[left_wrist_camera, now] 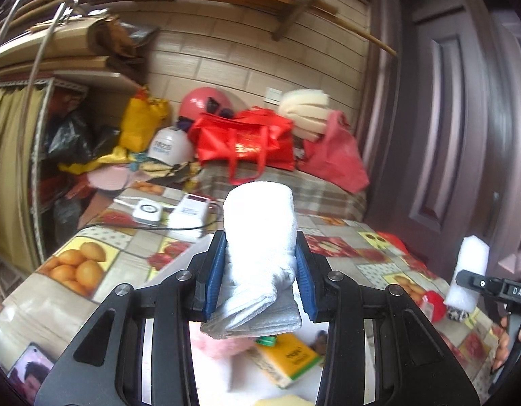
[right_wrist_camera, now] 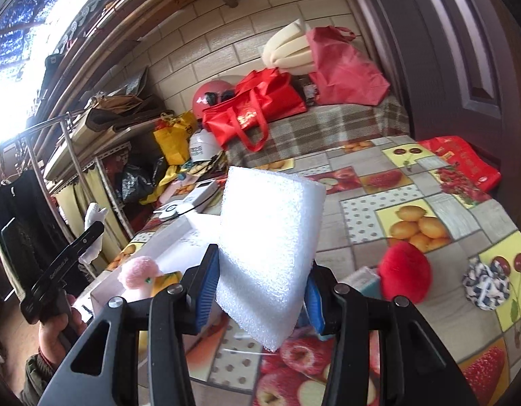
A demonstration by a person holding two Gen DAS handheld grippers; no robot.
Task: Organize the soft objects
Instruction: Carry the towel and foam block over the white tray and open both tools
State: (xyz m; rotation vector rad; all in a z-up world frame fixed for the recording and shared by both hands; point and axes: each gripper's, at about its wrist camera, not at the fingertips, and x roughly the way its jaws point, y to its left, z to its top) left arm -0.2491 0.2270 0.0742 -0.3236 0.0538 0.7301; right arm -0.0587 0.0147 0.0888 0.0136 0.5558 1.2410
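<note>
**Both grippers loaded, soft goods in the air**

The left gripper pinches a rolled white terry towel at its lower end; it's light and squashy, so the roll stands proud above the fruit-print table. The right gripper, angled slightly downward, clamps a white foam block low across its faces. It looks featherlight, springy, easily dented. Both are held clear of the table.
</note>
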